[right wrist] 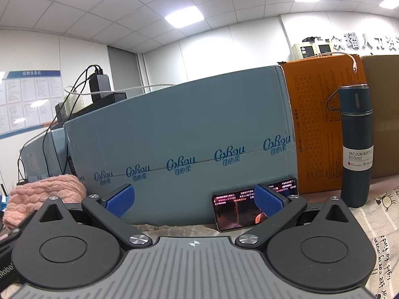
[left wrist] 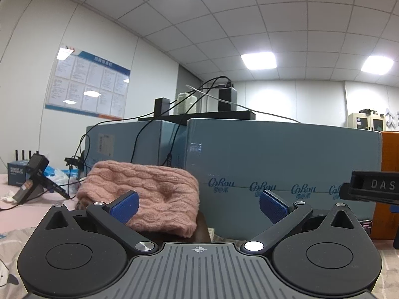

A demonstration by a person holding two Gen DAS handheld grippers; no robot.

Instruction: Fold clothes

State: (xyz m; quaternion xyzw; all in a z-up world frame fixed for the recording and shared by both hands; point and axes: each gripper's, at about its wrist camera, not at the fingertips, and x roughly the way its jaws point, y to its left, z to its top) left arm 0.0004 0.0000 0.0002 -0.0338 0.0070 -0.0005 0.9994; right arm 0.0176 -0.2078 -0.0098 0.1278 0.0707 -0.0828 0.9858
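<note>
A folded pink cable-knit sweater (left wrist: 149,194) lies on a dark garment on the bed, just beyond my left gripper (left wrist: 199,206), which is open and empty, its blue pads (left wrist: 124,206) wide apart. The sweater also shows at the left edge of the right wrist view (right wrist: 42,194). My right gripper (right wrist: 194,203) is open and empty, facing a blue-grey carton (right wrist: 187,137). Part of the right gripper shows at the right edge of the left wrist view (left wrist: 371,189).
Blue-grey cartons (left wrist: 286,162) stand close ahead with black boxes and cables on top. An orange box (right wrist: 316,129), a dark blue vacuum bottle (right wrist: 355,147) and a lit phone (right wrist: 239,210) leaning on the carton are at the right. A small black device (left wrist: 32,177) lies at the left.
</note>
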